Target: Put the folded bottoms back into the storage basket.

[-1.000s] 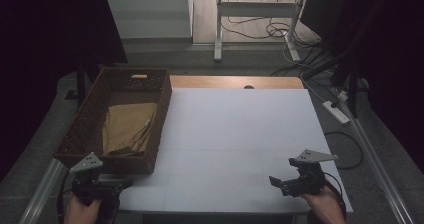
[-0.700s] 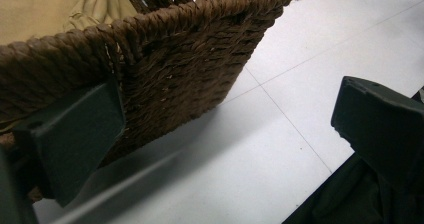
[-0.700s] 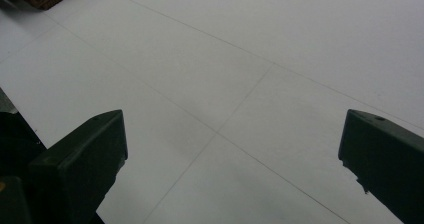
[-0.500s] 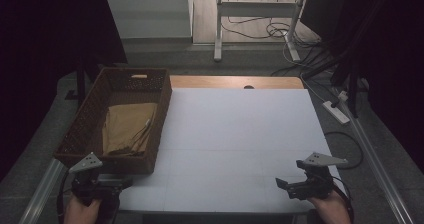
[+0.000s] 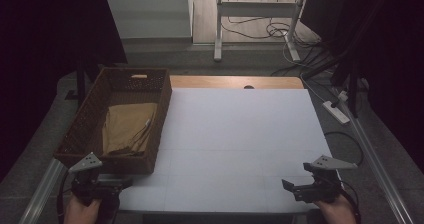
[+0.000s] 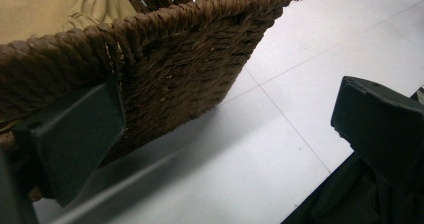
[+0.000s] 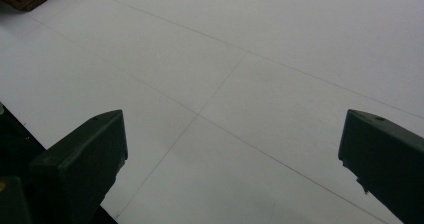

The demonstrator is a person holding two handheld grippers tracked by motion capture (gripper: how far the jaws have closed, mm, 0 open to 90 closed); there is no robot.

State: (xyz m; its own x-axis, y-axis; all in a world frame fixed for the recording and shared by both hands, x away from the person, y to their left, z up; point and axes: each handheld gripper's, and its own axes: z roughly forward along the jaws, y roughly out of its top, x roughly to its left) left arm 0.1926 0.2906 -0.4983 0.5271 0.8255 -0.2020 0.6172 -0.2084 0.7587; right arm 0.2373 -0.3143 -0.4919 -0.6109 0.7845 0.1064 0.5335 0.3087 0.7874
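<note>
High view: right gripper has dropped back to the near table edge, jaws wide, empty; left gripper unmoved beside brown woven wicker basket, also wide. Likely resting.

One wicker basket stands at the table's left edge, holding what looks like one folded tan cloth. Two grippers: left gripper, right gripper.

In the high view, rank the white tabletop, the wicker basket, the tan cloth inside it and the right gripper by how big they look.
1. white tabletop
2. wicker basket
3. tan cloth
4. right gripper

The gripper sits nearest the camera, so it may look larger than it really is.
</note>
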